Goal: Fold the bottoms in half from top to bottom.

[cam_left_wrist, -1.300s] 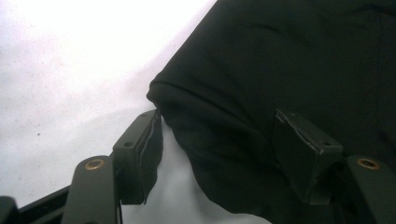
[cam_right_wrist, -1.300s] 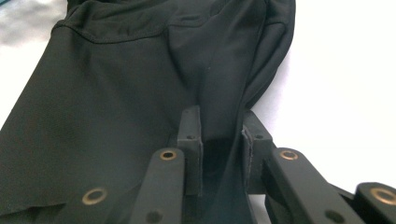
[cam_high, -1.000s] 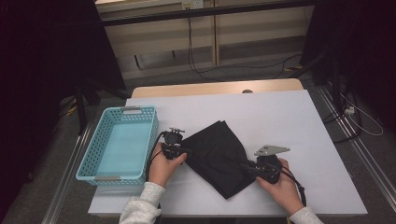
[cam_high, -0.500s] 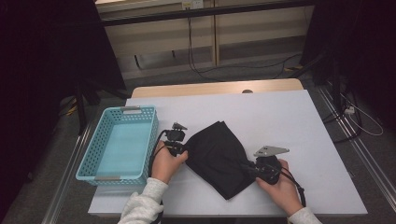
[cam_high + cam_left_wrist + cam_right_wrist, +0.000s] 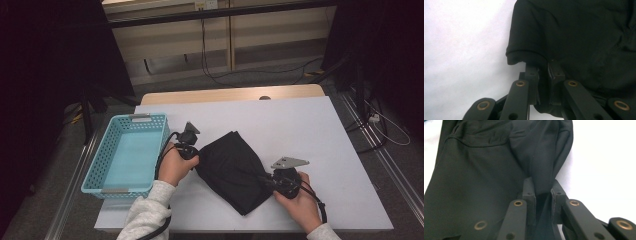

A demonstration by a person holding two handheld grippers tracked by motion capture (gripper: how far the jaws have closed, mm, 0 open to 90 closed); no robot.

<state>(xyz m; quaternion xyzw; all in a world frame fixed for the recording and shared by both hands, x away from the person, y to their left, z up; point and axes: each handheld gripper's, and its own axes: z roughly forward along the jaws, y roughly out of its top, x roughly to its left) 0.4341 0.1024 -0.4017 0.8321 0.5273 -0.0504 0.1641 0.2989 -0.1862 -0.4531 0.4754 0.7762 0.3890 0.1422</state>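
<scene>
Centre of the frame, lower half: the black cloth lies bunched on the white table. The left gripper has just been closing and now pinches the cloth's left edge. The right gripper has just been closing too and pinches a fold at the lower right. The blue basket sits at left.

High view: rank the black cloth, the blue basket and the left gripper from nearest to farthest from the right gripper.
1. Black cloth: pinched in the right gripper, spread to its left.
2. Left gripper: across the cloth, at its far left edge.
3. Blue basket: farthest left, at the table's edge.
</scene>
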